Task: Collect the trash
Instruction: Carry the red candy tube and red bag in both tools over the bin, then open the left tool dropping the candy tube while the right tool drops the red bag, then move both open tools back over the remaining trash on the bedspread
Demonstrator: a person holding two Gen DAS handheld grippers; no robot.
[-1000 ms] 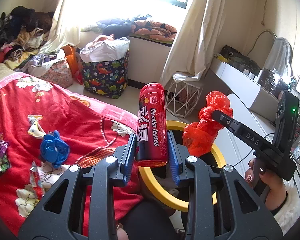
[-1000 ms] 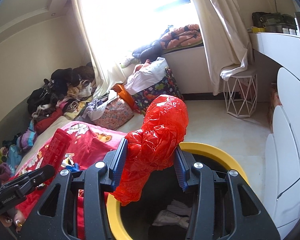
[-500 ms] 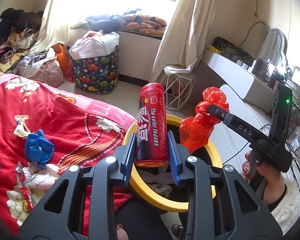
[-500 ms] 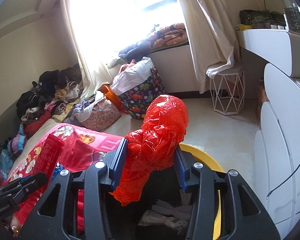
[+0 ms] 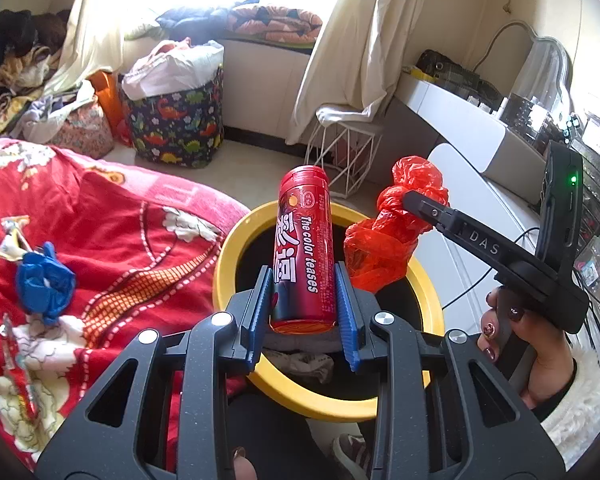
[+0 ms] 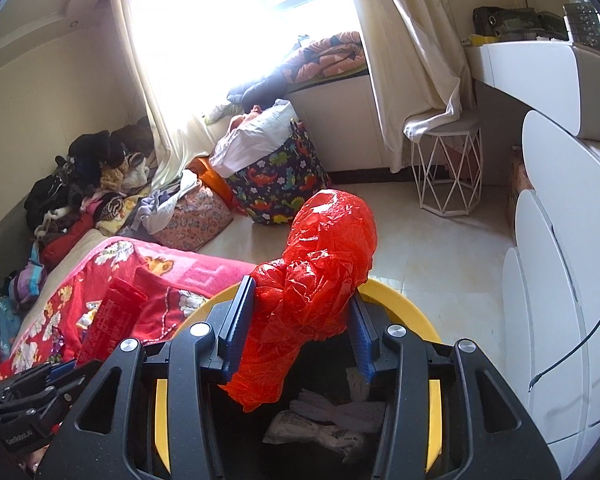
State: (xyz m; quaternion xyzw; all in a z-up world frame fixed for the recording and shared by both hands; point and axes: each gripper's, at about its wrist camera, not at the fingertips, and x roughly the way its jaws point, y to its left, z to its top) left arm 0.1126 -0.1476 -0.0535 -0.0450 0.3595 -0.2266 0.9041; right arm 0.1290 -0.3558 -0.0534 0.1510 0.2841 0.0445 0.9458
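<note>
Left wrist view: left gripper jaws clamped on upright red can over yellow-rimmed bin beside bed; right wrist view: right gripper jaws closed on crumpled red plastic bag above same bin.

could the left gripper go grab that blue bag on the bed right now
Probably not yet: the left hand-held gripper is shut on the red can over the yellow bin. The blue bag lies uncovered on the bedspread.
</note>
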